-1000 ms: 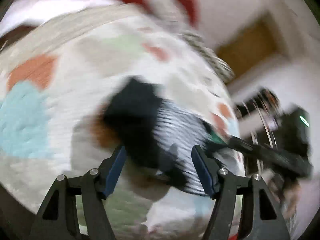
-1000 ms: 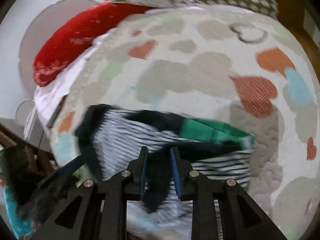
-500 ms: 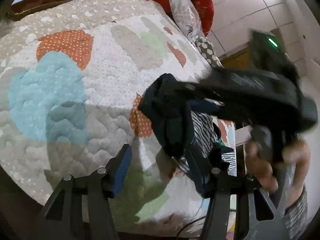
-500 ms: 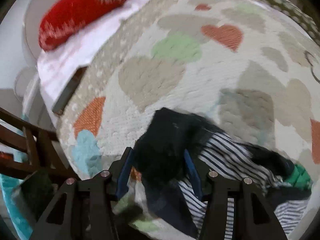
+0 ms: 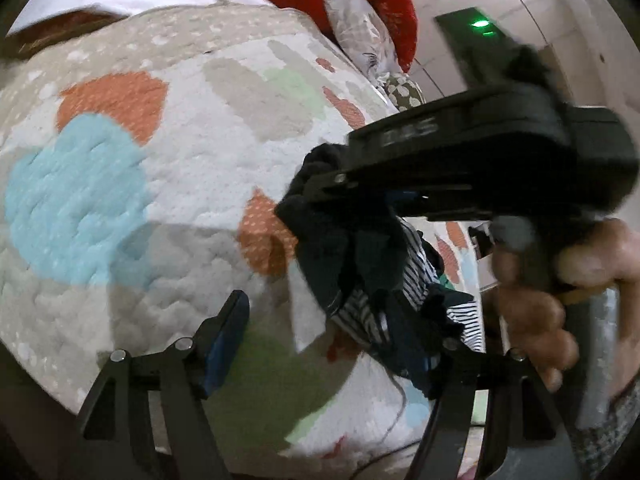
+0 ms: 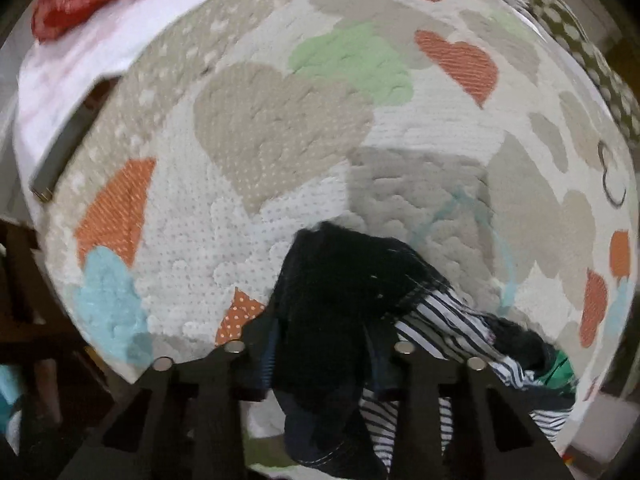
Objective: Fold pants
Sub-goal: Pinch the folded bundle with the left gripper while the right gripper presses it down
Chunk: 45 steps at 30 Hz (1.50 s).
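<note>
Right claw pinches bunched pants over the bed — may slip, stay tangled; left claw wide open, empty.

The bunched pants hid the right gripper's pads, and their lower folds ran off the frame's bottom edge. Motion blurred the person's hand and the quilt's far side.

The pants hang over the bed near its front edge; pillows lie at the far edge.
</note>
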Tool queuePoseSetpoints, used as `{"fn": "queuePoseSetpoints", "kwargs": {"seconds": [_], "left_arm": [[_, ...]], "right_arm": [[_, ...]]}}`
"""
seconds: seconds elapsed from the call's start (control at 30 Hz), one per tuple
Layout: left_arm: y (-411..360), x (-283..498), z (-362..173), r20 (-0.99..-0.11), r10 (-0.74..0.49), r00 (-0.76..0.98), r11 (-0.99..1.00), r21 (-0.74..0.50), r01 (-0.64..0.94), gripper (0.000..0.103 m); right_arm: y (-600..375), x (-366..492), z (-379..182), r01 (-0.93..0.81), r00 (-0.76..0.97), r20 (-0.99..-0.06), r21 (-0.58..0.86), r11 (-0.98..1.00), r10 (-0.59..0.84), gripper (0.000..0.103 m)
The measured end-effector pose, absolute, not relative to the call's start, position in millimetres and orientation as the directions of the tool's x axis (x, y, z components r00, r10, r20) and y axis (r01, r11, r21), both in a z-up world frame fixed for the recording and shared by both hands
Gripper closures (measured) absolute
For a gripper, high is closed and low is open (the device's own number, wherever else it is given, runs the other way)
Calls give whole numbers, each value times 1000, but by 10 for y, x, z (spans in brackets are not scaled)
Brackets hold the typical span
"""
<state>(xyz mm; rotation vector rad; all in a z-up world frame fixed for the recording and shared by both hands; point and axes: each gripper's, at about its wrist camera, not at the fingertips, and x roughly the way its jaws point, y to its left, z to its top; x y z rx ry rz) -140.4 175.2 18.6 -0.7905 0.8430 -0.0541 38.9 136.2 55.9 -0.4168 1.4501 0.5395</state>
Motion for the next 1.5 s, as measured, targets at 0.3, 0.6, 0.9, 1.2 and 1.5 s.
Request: {"fn": "queuePoseSetpoints", "kwargs": {"seconds": [0.3,0.6,0.9,1.2,1.5], "left_arm": [[1357,-1119,467,-650,-409,641,774,-619,-133,92],[488,-1086,922,-650,-481,589,822,-567,45,92],[-209,-1026,807,-723,-538,433,836,-525,160,86],[117,-837,835,-740,-422,523,881,-470,45,72],[-1,-734,429,-829,-288,479,945,-327,3,65]], "right_arm": [[609,342,1054,-482,58,-933,287,828,356,71],[-606,137,1488,-369,177,-797,491,789,578,71],[-2245,-44,948,-94,312,-762,570,817,567,57],[-2877,-260,1112,-81,454,-576,733,676,680,57],[-2013,-116,935,-166,349,-524,782,601,777,57]]}}
